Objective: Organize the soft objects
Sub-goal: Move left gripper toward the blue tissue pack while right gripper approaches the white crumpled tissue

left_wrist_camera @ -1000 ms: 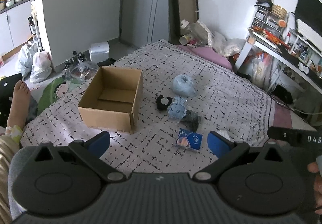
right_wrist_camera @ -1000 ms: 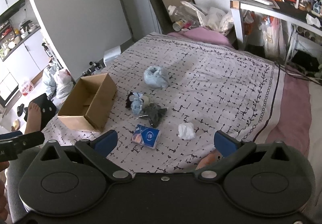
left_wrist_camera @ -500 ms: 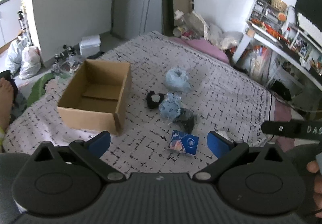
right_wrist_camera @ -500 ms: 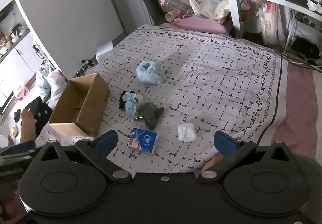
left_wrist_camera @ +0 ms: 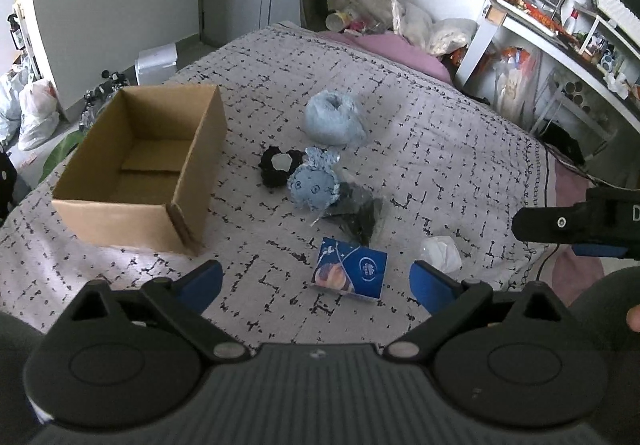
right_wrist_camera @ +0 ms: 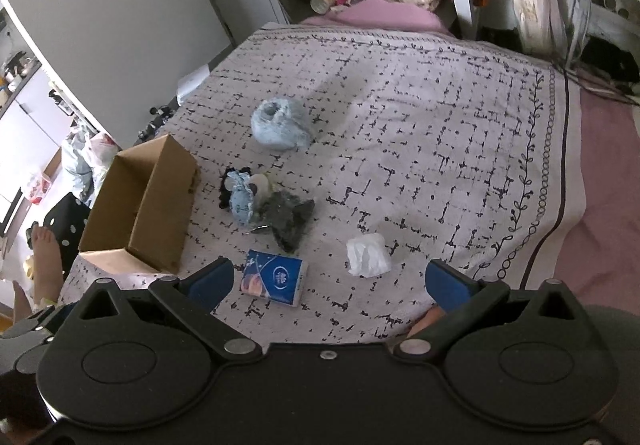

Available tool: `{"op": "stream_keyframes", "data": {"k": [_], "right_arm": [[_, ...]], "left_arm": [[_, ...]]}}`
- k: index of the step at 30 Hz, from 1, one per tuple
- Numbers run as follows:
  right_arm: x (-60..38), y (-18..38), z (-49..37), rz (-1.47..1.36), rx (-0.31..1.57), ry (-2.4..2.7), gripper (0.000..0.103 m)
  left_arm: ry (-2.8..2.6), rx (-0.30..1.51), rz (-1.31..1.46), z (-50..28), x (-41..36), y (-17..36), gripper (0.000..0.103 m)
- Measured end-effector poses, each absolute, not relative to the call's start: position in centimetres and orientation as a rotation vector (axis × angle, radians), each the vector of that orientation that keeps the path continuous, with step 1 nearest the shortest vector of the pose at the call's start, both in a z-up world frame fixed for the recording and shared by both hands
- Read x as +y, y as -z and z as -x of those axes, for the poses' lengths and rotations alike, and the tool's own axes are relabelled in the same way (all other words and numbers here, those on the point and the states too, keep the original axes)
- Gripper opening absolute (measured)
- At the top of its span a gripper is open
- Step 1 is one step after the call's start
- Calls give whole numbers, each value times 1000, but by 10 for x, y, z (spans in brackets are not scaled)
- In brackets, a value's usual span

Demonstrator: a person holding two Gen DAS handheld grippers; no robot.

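A: Cardboard, open-topped and bare inside: the box (left_wrist_camera: 136, 169) sits on the left of the patterned bedspread (left_wrist_camera: 440, 149), and nothing soft has gone into it yet, as far as I can judge.

B: So what gets picked first?

A: Probably the blue tissue pack (left_wrist_camera: 349, 270), just ahead of the left gripper (left_wrist_camera: 316, 281). Come down square over it, pinch across its short sides, and lift clear before swinging left to the box.

B: And the other soft things?

A: The crumpled white tissue (right_wrist_camera: 368, 255) lies nearest the right gripper (right_wrist_camera: 330, 281). Farther in, the pale blue plush (left_wrist_camera: 314, 185) touches a black fuzzy item (left_wrist_camera: 278, 167) and a dark bag (left_wrist_camera: 354, 213); the light blue bundle (left_wrist_camera: 334, 119) sits beyond them, apart.

B: How are the claws?

A: Both spread wide with nothing between the fingers. Each hovers low over the near edge of the bed, pointing forward and slightly down, the right one off to the left one's right side.
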State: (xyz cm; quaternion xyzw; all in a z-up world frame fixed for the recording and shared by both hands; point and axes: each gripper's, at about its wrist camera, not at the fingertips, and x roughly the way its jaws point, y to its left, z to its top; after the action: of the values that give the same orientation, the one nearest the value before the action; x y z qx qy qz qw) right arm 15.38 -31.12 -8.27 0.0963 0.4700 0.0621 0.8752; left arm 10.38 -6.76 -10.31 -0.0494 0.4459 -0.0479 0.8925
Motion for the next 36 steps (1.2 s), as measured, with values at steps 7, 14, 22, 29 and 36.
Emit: {"op": "stream_keyframes", "data": {"k": [7, 14, 22, 29, 36], "right_arm": [[-313, 97, -170, -238, 1016, -127, 103], [-318, 115, -186, -291, 1062, -108, 103], [-330, 134, -198, -377, 1098, -83, 103], [-326, 148, -210, -395, 1135, -81, 103], [-318, 165, -222, -386, 1167, -32, 103]], "left_arm": [[91, 970, 109, -123, -79, 123, 100], [73, 1022, 116, -141, -81, 147, 100], [46, 1060, 90, -158, -84, 170, 100], [60, 1096, 79, -172, -90, 189, 100], [113, 1124, 72, -184, -102, 202, 100]]}}
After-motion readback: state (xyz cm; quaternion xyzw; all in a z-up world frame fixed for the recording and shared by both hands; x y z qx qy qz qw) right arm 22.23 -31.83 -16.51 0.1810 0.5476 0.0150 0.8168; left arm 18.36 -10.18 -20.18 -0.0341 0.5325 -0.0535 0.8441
